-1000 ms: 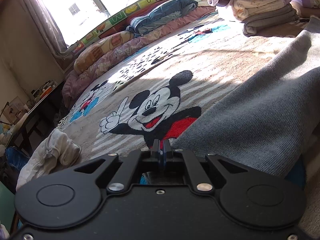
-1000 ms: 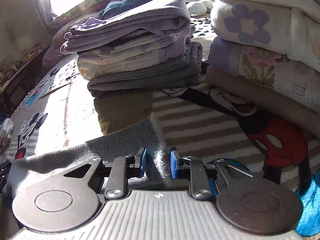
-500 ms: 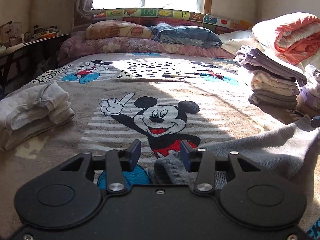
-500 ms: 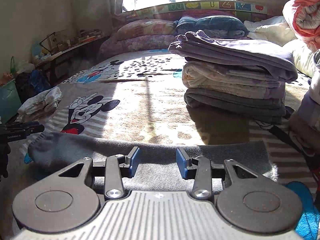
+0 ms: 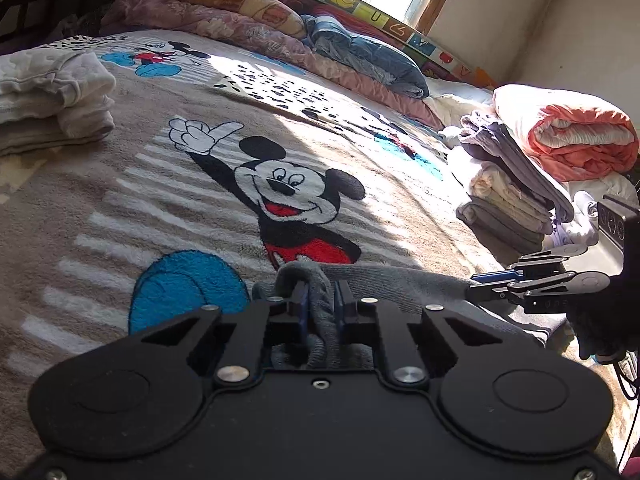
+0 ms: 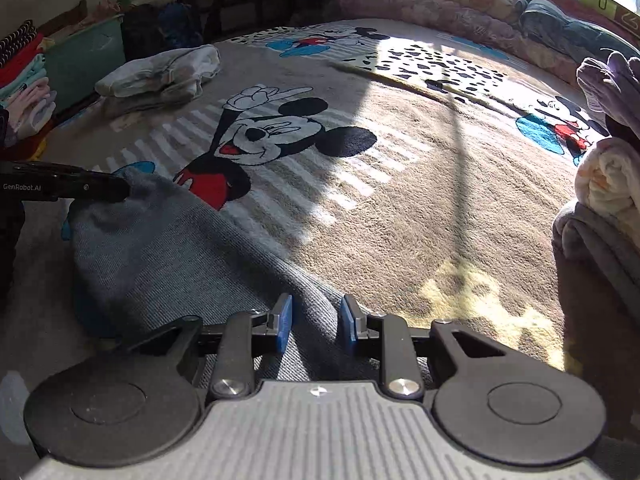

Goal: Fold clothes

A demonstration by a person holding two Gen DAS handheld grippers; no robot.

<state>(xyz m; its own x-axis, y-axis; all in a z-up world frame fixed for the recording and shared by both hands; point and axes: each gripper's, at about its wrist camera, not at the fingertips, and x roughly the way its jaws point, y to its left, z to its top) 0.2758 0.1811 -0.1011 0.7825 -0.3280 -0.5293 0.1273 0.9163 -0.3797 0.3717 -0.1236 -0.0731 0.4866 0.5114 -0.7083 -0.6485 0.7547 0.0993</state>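
Note:
A grey knit garment [image 5: 400, 280] lies stretched across the near edge of the Mickey Mouse blanket [image 5: 200, 184]. My left gripper [image 5: 322, 304] is shut on a bunched fold at the garment's left end. The right wrist view shows that same garment [image 6: 160, 248] running from the left gripper [image 6: 120, 192] down to my right gripper [image 6: 316, 324]. The right gripper's blue pads [image 6: 284, 324] press a thick ridge of the cloth's right end. In the left wrist view the right gripper [image 5: 480, 284] sits low over the garment's far end, held by a dark-gloved hand [image 5: 600, 340].
A stack of folded clothes [image 5: 508, 200] stands on the bed's right side, with an orange-and-white quilt [image 5: 568, 136] behind it. A white bundle of clothes [image 6: 160, 76] lies at the left edge. Pillows and rolled quilts [image 5: 280, 40] line the window side. A green bin [image 6: 88, 56] sits beside the bed.
My left gripper was open half a second ago and has shut on a fold of the grey garment. The right gripper's fingers have narrowed onto the cloth. Both cameras have turned leftwards.

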